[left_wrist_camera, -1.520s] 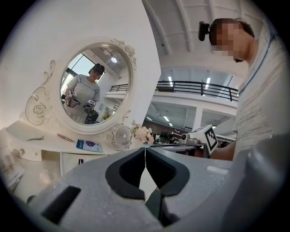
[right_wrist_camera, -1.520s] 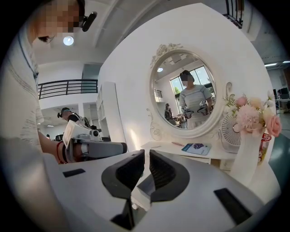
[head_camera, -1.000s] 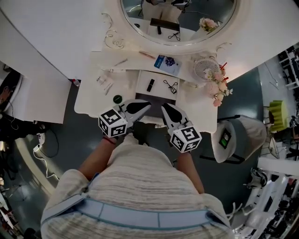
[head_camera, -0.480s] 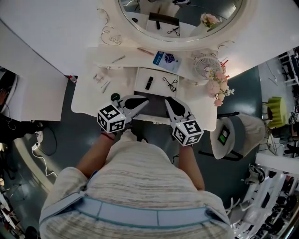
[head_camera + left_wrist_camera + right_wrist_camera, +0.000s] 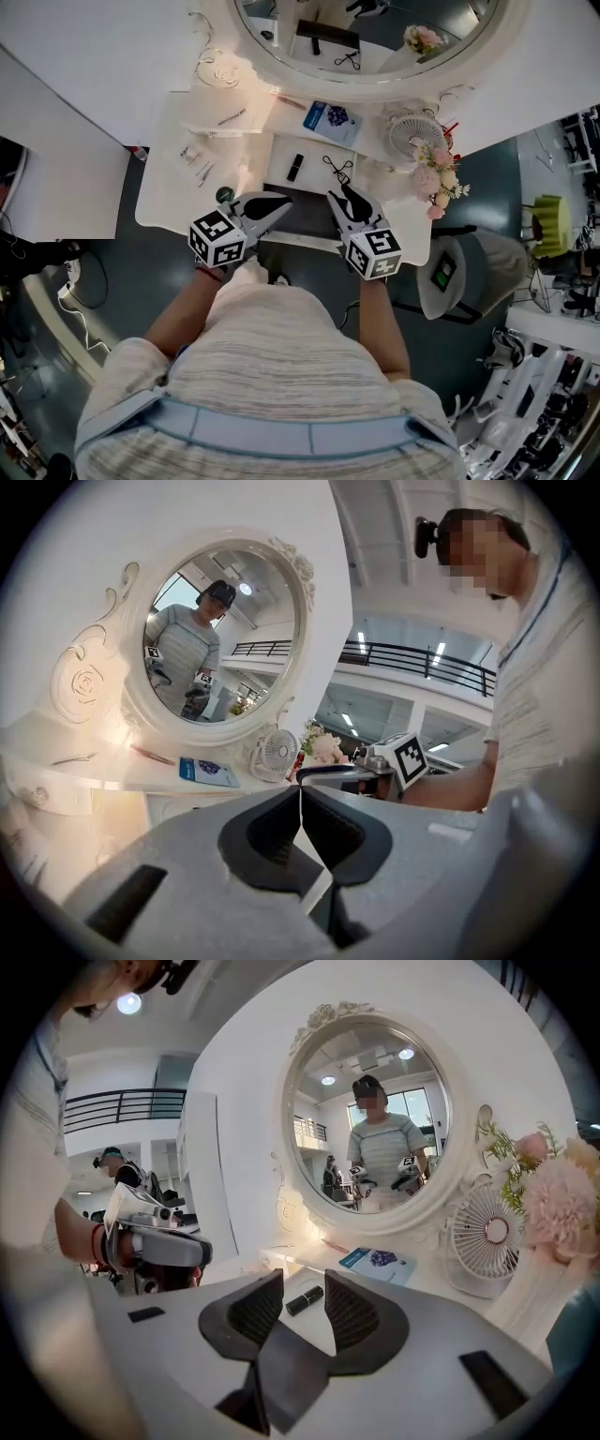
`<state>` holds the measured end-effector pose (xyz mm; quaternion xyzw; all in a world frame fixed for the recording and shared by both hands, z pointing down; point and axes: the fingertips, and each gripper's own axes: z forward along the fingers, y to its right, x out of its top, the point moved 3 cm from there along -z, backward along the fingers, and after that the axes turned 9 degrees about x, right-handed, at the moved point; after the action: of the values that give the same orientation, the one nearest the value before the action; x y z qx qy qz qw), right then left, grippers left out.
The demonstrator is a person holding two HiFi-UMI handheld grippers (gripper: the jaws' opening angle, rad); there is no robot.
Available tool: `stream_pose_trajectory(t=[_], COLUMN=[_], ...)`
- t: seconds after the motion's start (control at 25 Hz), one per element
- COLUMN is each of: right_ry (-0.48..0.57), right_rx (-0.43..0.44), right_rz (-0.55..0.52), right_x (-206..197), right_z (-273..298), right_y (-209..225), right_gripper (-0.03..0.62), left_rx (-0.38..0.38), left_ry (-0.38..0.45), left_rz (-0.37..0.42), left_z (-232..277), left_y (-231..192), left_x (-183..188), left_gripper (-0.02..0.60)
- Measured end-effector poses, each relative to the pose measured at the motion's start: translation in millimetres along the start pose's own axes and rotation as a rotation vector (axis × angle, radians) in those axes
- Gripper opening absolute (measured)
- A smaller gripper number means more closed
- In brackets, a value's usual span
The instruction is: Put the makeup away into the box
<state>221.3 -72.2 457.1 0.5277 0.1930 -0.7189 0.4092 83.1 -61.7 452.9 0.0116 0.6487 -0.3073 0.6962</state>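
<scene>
The lipstick (image 5: pixel 296 167), a short black tube, lies on its side in a shallow white box (image 5: pixel 314 150), just ahead of your right gripper (image 5: pixel 302 1281). In the right gripper view you see it through the gap between the two fingers, a little beyond their tips and not touching either pad. Those fingers stand apart, have just been opening, and hold nothing.

The eyelash curler (image 5: pixel 339 171) lies in the same box. It is to the right of the lipstick and just past your right fingertips in the head view.

Your left gripper (image 5: pixel 300 794) sits at the near left corner of the box. Its fingers are pressed together, pad against pad, with nothing between them. From the left gripper view your right gripper is close by, ahead and to the right. A small dark round cap (image 5: pixel 225 195) sits on the table (image 5: pixel 173 202) just left of your left fingers.

Beyond both pairs of fingers, past the far edge of the box, a blue card (image 5: pixel 330 119) lies flat on the shelf. A small white fan (image 5: pixel 412 136) stands to the right of the card, and pink flowers (image 5: pixel 436 178) stand further right, out past your right fingers. The oval mirror (image 5: pixel 403 37) stands behind them all.
</scene>
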Motion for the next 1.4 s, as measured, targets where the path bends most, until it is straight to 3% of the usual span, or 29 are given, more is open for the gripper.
stream_pose_trajectory(t=[0.32,0.84,1.4], right_ry=[-0.059,-0.198,-0.316], right_rx=[-0.023,-0.105,-0.135], right_rz=[-0.007,0.008,0.019], right_x=[-8,-47,-76], right_z=[10,33,49], right_y=[25,75,101], right_gripper=[0.138,0.138,0.137], left_rx=[-0.002,0.006,0.028], left_ry=[-0.012,-0.041,-0.058], left_rz=[-0.012,-0.015,-0.029], left_z=[3,4,-3], left_y=[-8,-21,-33], left_x=[-2,-5,-11], left_gripper=[0.015,0.015,0.015])
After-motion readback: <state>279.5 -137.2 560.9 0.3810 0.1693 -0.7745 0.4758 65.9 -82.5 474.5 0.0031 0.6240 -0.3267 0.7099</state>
